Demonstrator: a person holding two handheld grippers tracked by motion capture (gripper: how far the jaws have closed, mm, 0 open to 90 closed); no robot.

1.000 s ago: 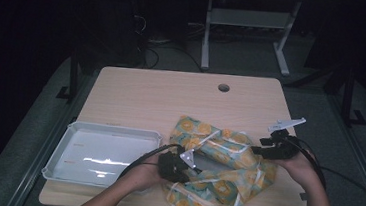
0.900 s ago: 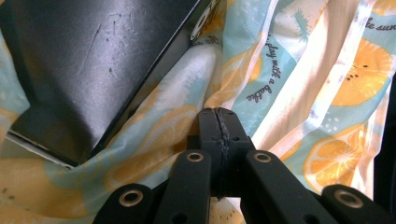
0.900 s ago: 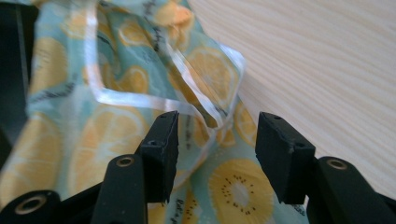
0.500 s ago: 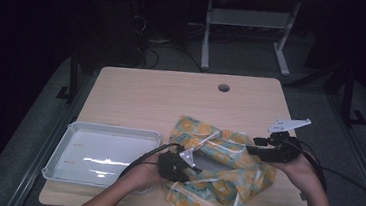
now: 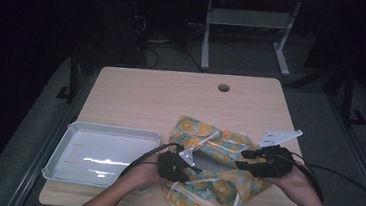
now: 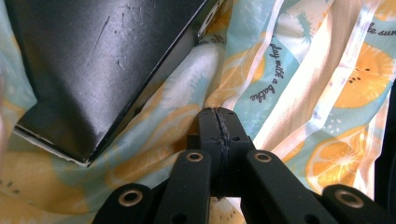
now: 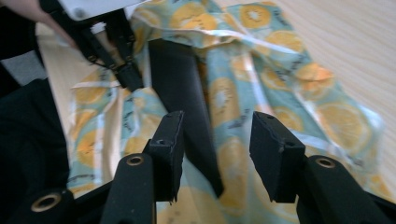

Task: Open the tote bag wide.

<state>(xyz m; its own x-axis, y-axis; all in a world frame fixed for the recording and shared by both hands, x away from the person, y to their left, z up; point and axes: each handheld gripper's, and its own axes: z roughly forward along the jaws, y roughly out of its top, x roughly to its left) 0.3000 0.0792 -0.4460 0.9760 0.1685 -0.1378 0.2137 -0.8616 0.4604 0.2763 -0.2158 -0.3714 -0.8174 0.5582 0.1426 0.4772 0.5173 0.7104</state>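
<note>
Two tongs: your left tongs [image 6: 218,122] pinch the limp, light orange-print cloth bag [image 6: 299,93] beside its stiff black box [image 6: 93,65]; right tongs [image 7: 217,140], half open and just narrowing, hold nothing—grip the hem.

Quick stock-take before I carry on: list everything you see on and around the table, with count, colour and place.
Patterned cloth: one, pale blue with orange slices, crumpled on the table's near right part.
Black box: one, black, lying partly wrapped in the cloth.
Tray: one, white, near left of the table, nothing visible in it.
Table: one, light wood, with a round hole near its far edge.
Metal frame: one, grey, on the floor beyond the table.
Left tool: one, black, jaws shut on a fold of the cloth beside the box.
Right tool: one, black, jaws apart above the cloth, nothing between them; they have just been closing somewhat.
Hands: two, coming in from the near edge.
</note>
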